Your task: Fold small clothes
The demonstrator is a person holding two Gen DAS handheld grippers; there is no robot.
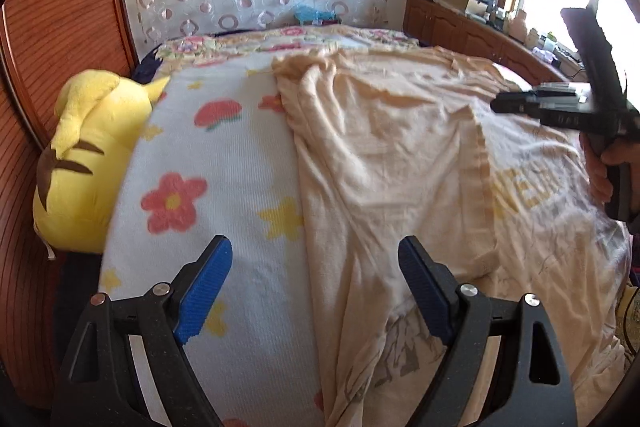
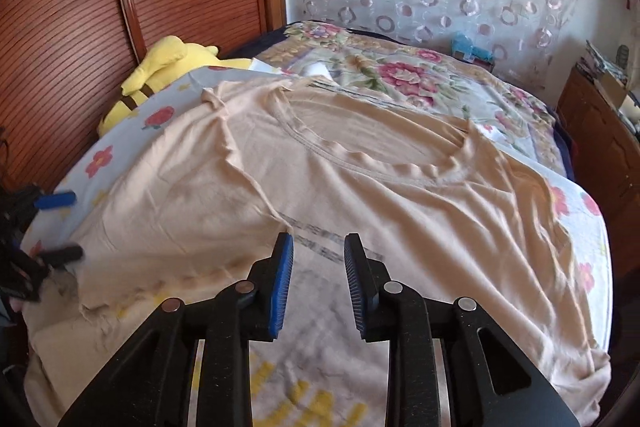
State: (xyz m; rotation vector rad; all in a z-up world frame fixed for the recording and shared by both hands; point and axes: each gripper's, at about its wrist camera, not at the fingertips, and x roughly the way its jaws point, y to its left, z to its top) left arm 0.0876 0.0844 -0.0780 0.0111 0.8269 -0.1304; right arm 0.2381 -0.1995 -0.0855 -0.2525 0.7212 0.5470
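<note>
A pale peach T-shirt (image 2: 360,187) with faded print lies spread on the bed, its left side folded over the body; it also shows in the left wrist view (image 1: 400,155). My left gripper (image 1: 316,251) is open wide and empty, hovering over the shirt's left edge. It shows in the right wrist view (image 2: 60,223) at the far left. My right gripper (image 2: 319,247) is open with a narrower gap, empty, above the shirt's printed chest. It shows in the left wrist view (image 1: 560,103) held in a hand above the shirt's right side.
A white blanket with red flowers (image 1: 208,163) covers the bed under the shirt. A yellow plush toy (image 1: 88,155) lies at the left by the wooden wall (image 2: 120,7). A floral quilt (image 2: 400,75) lies behind. A wooden cabinet (image 1: 460,27) stands at the right.
</note>
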